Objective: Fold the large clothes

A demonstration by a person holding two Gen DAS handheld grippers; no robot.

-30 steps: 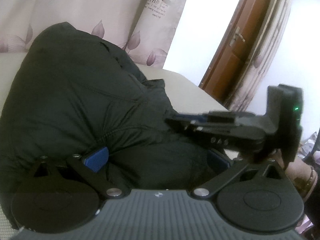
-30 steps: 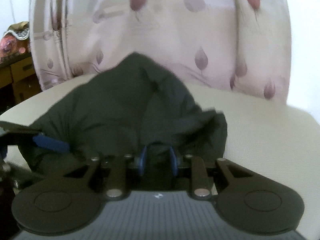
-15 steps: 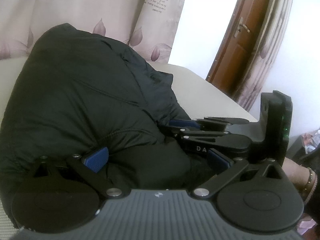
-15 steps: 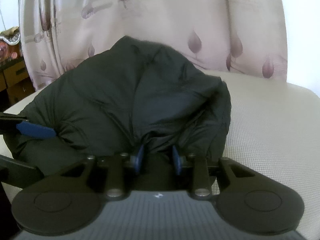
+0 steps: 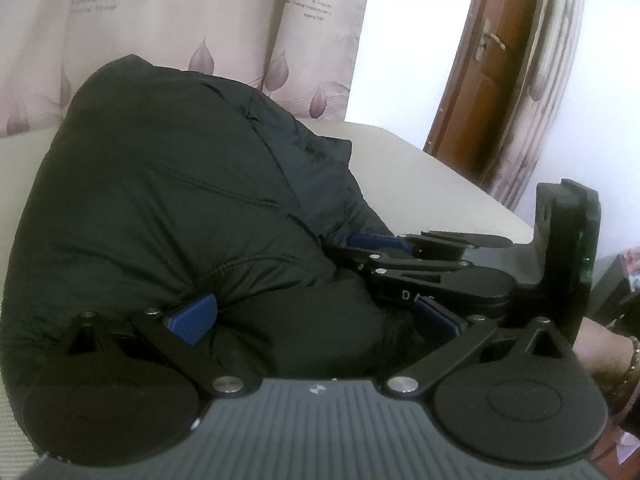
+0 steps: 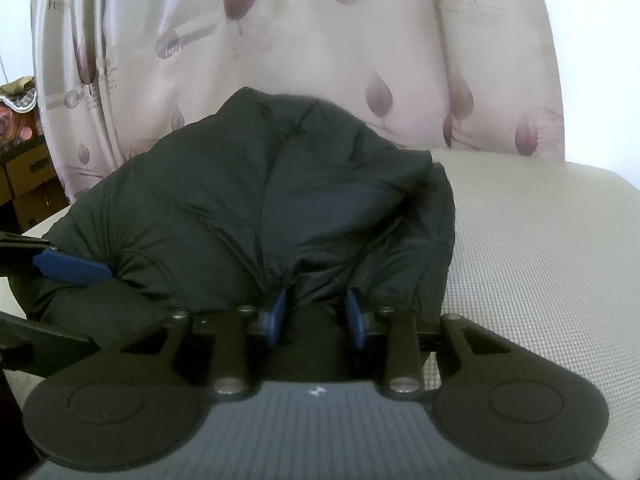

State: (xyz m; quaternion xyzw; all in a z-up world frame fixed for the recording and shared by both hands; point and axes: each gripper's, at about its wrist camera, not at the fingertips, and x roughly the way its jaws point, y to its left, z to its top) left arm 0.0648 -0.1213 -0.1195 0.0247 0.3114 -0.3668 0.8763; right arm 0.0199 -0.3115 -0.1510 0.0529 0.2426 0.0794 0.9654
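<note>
Dark padded jacket (image 5: pixel 168 208), bunched into a rounded mound on the pale woven cushion (image 6: pixel 528 248), with leaf-print curtains (image 6: pixel 320 60) behind and a wooden door (image 5: pixel 476 92) to one side. Left gripper (image 5: pixel 316 320): blue pads spread wide around a thick roll of the near edge, fabric bulging between them; whether they press it firmly cannot be told. Right gripper (image 6: pixel 316 312): jaws narrower, pinched on a gathered fold of the same edge, seen from the side in the left wrist view (image 5: pixel 360 246). Handling, as judged: soft, puffy and springy, fairly light for its bulk, with a smooth shell likely to slide between pads. Best hold: stitched hem or seam lines, where layers are firmer, not the loose filled panels.
</note>
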